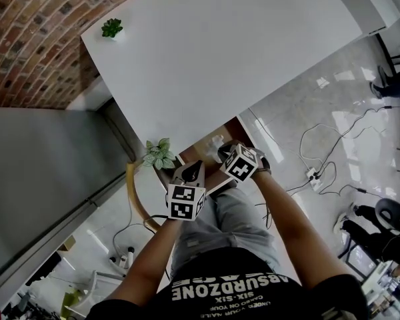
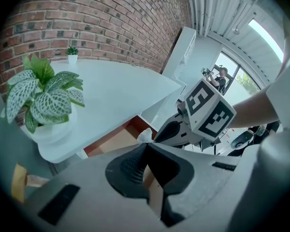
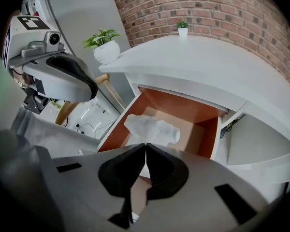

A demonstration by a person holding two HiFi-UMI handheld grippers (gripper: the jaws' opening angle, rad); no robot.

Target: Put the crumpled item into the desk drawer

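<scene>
Right claw point(image 3: 145, 146) pinches crumpled paper point(image 3: 152, 129) over drawer point(image 3: 179, 108), its lower part hidden; left claw point(image 2: 146, 146) pressed together

the desk point(image 1: 240, 45) is white. the drawer point(image 3: 183, 108) is orange-brown inside, and the crumpled paper point(image 3: 152, 129) is white. the wall point(image 1: 27, 39) is red-brown brick. the plant point(image 2: 43, 93) has green leaves with white veins. the left gripper point(image 2: 146, 151) and the right gripper point(image 3: 145, 151) are grey and black, with black-and-white square marks.

Red brick wall point(image 1: 33, 39) at far left, small potted plant point(image 1: 111, 27) before it, leafy variegated plant point(image 1: 160, 154) nearer, trailing cables point(image 1: 311, 175) on glossy floor point(image 1: 287, 112) at right.
</scene>
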